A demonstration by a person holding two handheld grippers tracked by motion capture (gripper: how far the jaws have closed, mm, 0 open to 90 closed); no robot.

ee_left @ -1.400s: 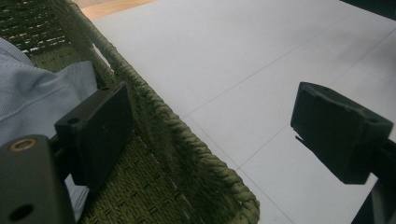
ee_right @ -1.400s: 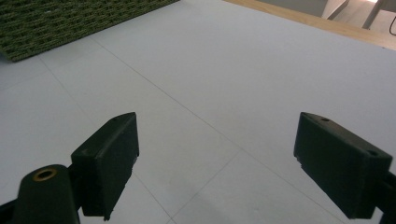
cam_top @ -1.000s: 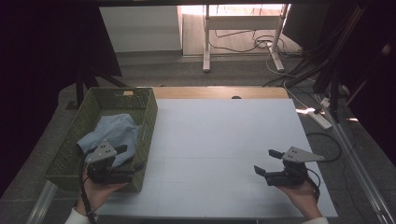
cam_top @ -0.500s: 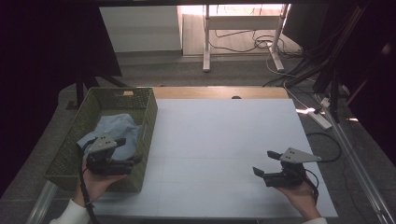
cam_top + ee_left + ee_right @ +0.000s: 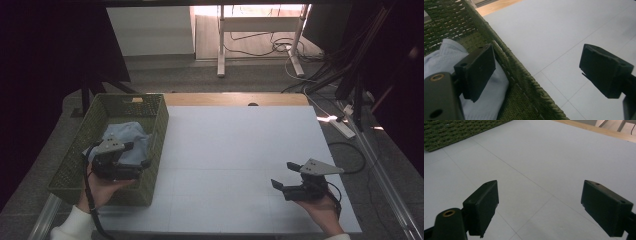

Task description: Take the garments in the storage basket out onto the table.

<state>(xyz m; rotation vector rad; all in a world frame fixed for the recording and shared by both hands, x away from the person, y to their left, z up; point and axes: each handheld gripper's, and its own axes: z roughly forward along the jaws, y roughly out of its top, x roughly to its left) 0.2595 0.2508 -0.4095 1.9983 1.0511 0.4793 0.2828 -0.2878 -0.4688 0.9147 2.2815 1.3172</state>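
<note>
A green woven basket point(image 5: 161, 125) stands at the table's left, with a light blue cloth point(image 5: 125, 135) bunched inside it. My left gripper point(image 5: 140, 155) is open and hovers at the basket's right wall near its front. In the left gripper view the basket wall point(image 5: 524, 82) runs between the jaws of the left gripper point(image 5: 540, 65). One jaw is over the cloth point(image 5: 439, 57), the other over the white table. My right gripper point(image 5: 283, 174) is open near the table's front right, holding nothing. In the right gripper view, the right gripper point(image 5: 540, 205) has bare table between its jaws.
The white table top point(image 5: 240, 145) stretches from the basket to the right gripper, with a wooden strip point(image 5: 235, 99) along its far edge. Cables point(image 5: 270, 47) and a stand's legs lie on the floor beyond. A power strip point(image 5: 345, 127) sits off the right edge.
My left gripper has moved slightly away from the person, farther over the basket and cloth. The right gripper has hardly shifted. Both stay open.
</note>
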